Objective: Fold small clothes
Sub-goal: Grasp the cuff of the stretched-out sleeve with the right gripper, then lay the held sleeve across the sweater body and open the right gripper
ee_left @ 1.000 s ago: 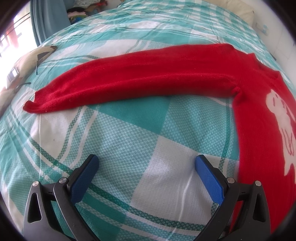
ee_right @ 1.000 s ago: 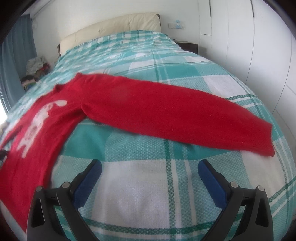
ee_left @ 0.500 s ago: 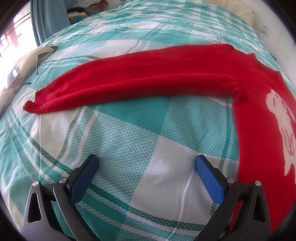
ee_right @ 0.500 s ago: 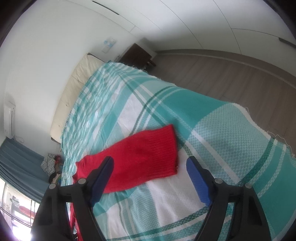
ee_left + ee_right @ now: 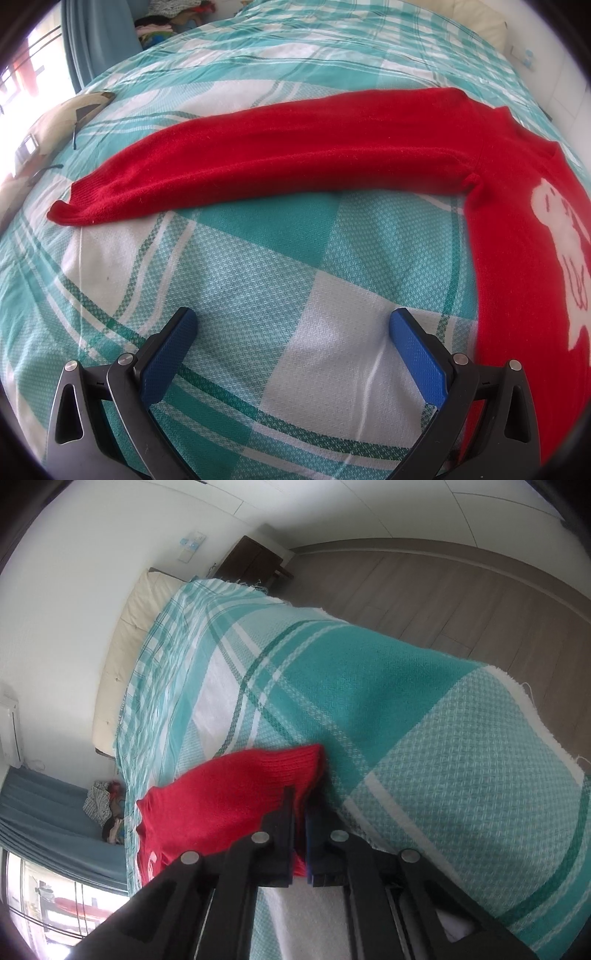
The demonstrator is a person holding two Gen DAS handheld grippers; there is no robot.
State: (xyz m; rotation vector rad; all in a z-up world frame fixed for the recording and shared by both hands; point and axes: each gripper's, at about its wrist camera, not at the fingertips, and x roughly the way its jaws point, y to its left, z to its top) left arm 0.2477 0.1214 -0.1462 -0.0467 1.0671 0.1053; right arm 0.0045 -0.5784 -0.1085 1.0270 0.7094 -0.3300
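Right gripper (image 5: 300, 834): clenched on the cuff (image 5: 295, 771) of one sleeve; jaws have just been closing, with red knit pinched between the pads and bunched at the tip.
Left gripper (image 5: 291, 343): released, jaws wide, nothing between them; hovers over bare bedspread (image 5: 258, 266), just beside the sweater's side edge.
Sweater (image 5: 517, 240): red knit with a white front motif, lying flat, front up, on the checked bedspread; the other sleeve (image 5: 277, 162) stretches out straight to its own cuff (image 5: 70, 208), untouched.
Bed: the held cuff sits near the bedspread's frayed edge (image 5: 546, 731), with the floor (image 5: 443, 598) beyond.
Handling, judged: light, soft, limp; no stiffness, so any lifted part will sag and drag the rest. Fuzzy knit should grip the pads well and is not fragile, though it stretches if pulled hard.
Hold points, judged: ribbed cuffs, shoulder seams and hem corners give firm, thick purchase; mid-sleeve pinches would bunch.
Stage, judged: first sleeve fold just starting; body and other sleeve not yet folded.
Risk, judged: bedspread caught in the pinch along with the cuff; cannot tell from this view.
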